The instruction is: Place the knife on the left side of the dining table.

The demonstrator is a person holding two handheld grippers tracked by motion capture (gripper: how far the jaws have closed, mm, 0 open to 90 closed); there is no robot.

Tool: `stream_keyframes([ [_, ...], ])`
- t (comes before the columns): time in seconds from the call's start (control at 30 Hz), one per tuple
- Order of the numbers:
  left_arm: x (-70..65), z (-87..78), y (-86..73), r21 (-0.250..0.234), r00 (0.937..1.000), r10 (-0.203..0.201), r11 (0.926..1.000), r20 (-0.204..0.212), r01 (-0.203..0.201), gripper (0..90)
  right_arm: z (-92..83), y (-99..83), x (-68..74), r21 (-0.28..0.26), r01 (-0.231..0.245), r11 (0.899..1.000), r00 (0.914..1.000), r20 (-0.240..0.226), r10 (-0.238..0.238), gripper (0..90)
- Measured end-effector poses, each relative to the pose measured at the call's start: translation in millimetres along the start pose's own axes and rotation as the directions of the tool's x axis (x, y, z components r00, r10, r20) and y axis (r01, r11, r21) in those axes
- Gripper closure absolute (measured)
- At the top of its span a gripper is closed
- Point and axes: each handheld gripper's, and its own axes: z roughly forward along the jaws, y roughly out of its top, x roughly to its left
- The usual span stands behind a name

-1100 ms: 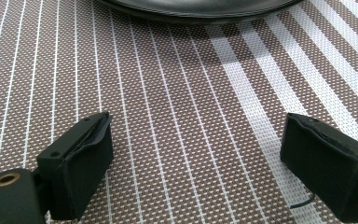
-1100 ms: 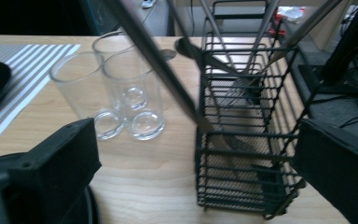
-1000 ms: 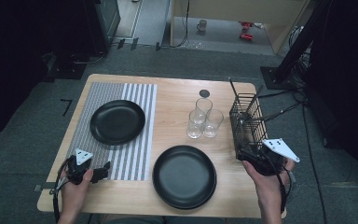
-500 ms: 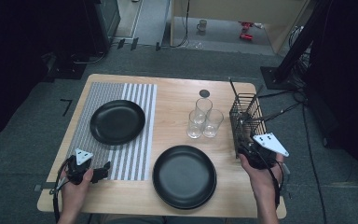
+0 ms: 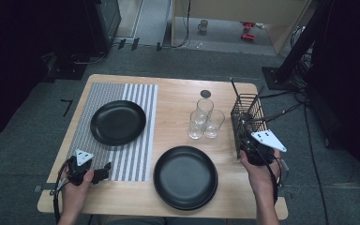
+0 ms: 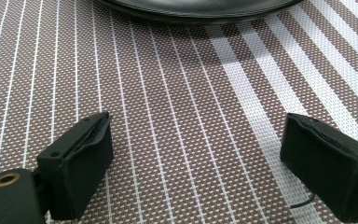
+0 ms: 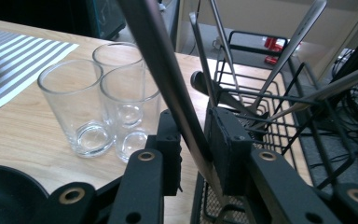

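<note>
While my left tongs (image 6: 193, 154) rest spread apart on the striped mat (image 5: 136, 105) exactly as before, my right tongs (image 7: 193, 149) have just been closing and now clamp a metal utensil handle (image 7: 168, 84) standing in the wire caddy (image 5: 246, 115) at the bench's (image 5: 178, 101) right edge, having shifted slightly inward.

So the right claw (image 5: 245, 144) has crept in from the near right of the tabletop (image 5: 178, 98) and is now up against the near end of the wire cutlery basket (image 5: 246, 117). Its jaws have just been closing, and in the right gripper view there's a metal utensil handle (image 7: 168, 88) squeezed between the pads, leaning up and away from the basket. The hand (image 5: 261, 174) behind it shifted in too.
</note>
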Motion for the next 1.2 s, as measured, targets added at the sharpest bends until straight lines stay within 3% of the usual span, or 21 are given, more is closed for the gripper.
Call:
stream_keyframes([
  [0.2, 0.0, 0.0, 0.0, 0.000, 1.0000, 0.000, 1.0000, 0.000, 0.000, 9.6, -0.9, 4.7, -9.2, -0.003, -0.008, 1.000, 0.9998, 0.018, 0.009, 78.4],
  [0.57, 0.0, 0.0, 0.0, 0.000, 1.0000, 0.000, 1.0000, 0.000, 0.000, 9.6, 3.1, 7.1, -40.5, -0.038, -0.105, 0.994, 0.9925, 0.059, 0.107, 83.2],
  [0.87, 0.0, 0.0, 0.0, 0.000, 1.0000, 0.000, 1.0000, 0.000, 0.000, 9.6, 15.0, 6.6, -60.9, -0.058, -0.189, 0.980, 0.9814, 0.024, 0.190, 83.5],
  [1.2, 0.0, 0.0, 0.0, 0.000, 1.0000, 0.000, 1.0000, 0.000, 0.000, 9.6, 25.0, 0.5, -62.1, -0.019, -0.190, 0.982, 0.9815, 0.016, 0.191, 83.4],
])
